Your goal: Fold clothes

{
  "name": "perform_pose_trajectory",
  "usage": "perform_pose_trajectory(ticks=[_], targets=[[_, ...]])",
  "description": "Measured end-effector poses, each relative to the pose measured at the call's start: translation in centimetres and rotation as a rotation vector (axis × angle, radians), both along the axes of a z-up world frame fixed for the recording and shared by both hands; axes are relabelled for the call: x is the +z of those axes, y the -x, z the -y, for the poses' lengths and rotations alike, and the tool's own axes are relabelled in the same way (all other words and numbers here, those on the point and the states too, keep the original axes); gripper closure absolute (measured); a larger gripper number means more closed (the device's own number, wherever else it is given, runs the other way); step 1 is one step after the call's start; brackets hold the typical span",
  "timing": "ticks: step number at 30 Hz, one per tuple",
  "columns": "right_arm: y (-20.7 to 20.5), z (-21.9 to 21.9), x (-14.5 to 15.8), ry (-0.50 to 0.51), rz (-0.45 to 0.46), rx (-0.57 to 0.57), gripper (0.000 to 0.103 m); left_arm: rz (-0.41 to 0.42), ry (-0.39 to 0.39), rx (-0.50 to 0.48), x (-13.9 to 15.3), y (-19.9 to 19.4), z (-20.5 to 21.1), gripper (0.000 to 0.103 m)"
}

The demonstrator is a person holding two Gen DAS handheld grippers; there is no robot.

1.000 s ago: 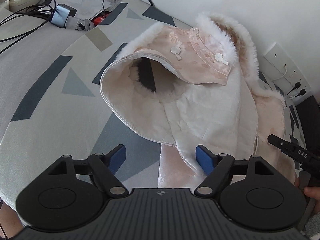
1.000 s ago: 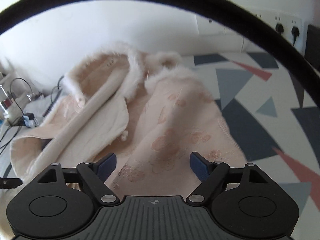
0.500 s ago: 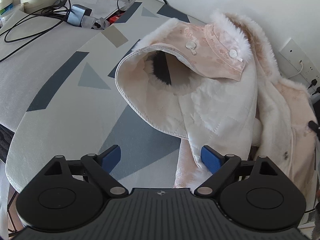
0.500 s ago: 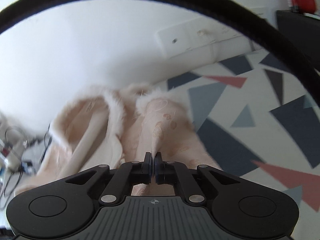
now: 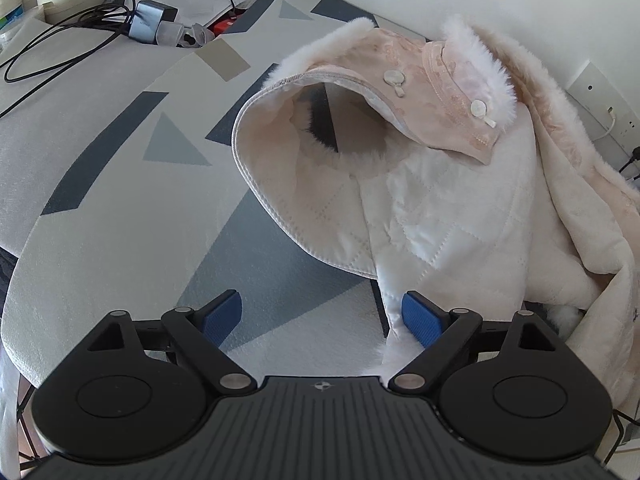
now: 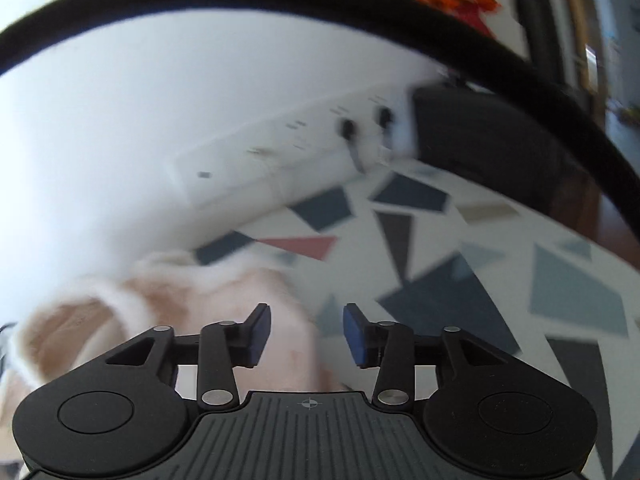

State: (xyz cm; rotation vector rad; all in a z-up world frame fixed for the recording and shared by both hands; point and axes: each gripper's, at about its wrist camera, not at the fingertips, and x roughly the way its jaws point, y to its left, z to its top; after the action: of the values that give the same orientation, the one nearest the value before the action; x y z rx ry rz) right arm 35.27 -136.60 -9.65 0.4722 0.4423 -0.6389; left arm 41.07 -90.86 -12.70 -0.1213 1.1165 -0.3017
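Jacket (image 5: 448, 216) soft, bulky (slick lining): grab the hem. Left gripper (image 5: 322, 314) wide open, empty; right gripper (image 6: 306, 334) part-open, empty.

A pale pink, fur-trimmed padded coat (image 5: 448, 216) lies crumpled on the patterned surface (image 5: 120, 168), quilted white lining up, one buttoned flap folded over.

Right wrist view is all motion blur, so the pink coat (image 6: 168, 308) ahead-left of the hand-held gripper (image 6: 306, 334) is mush. The coat's right side runs off-frame in the left view.
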Motion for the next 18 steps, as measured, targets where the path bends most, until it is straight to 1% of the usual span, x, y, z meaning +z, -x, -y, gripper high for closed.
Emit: perform_pose_trajectory(ticks=[2,4,5,6,7,9,10,11,12,13,14,16,17,18], targets=[[-0.3,-1.7,0.9,0.018,-0.001,0.155,0.058,0.007,0.035,-0.004,0.6,0.2,-0.3,0.014],[-0.7,-3.9,1.1,-0.016,-0.021,0.349,0.058,0.011,0.082,-0.019,1.3,0.6,-0.6,0.014],[-0.9,-4.9,1.1,-0.050,-0.040,0.432,0.057,0.012,0.108,-0.040,1.8,0.8,-0.7,0.013],[-0.9,-6.0,0.9,-0.079,-0.064,0.494,0.056,0.013,0.132,-0.063,2.2,1.1,-0.7,0.013],[-0.7,-6.9,0.7,-0.096,-0.092,0.524,0.055,0.015,0.147,-0.091,2.6,1.4,-0.5,0.012],[-0.1,-8.3,0.1,-0.119,-0.147,0.541,0.049,0.032,0.152,-0.157,3.1,2.2,0.0,0.009],[0.4,-8.9,-0.3,-0.130,-0.174,0.535,0.048,0.039,0.144,-0.193,3.2,2.5,0.4,0.008],[0.9,-9.4,-0.6,-0.144,-0.198,0.519,0.044,0.042,0.138,-0.225,3.2,2.8,0.7,0.007],[1.5,-9.8,-1.0,-0.158,-0.221,0.503,0.038,0.041,0.137,-0.253,3.1,3.0,0.9,0.007],[1.9,-10.3,-1.3,-0.171,-0.244,0.487,0.035,0.036,0.140,-0.277,2.9,3.1,1.1,0.007],[2.3,-10.7,-1.6,-0.182,-0.266,0.473,0.035,0.019,0.150,-0.288,2.5,3.0,1.2,0.006],[2.9,-11.8,-2.1,-0.198,-0.306,0.453,0.026,-0.039,0.173,-0.296,1.4,2.5,1.3,0.006],[3.2,-12.5,-2.3,-0.202,-0.325,0.449,0.018,-0.075,0.178,-0.300,0.7,2.2,1.4,0.006],[3.4,-13.4,-2.5,-0.201,-0.339,0.453,0.016,-0.107,0.175,-0.307,0.0,2.0,1.6,0.006]])
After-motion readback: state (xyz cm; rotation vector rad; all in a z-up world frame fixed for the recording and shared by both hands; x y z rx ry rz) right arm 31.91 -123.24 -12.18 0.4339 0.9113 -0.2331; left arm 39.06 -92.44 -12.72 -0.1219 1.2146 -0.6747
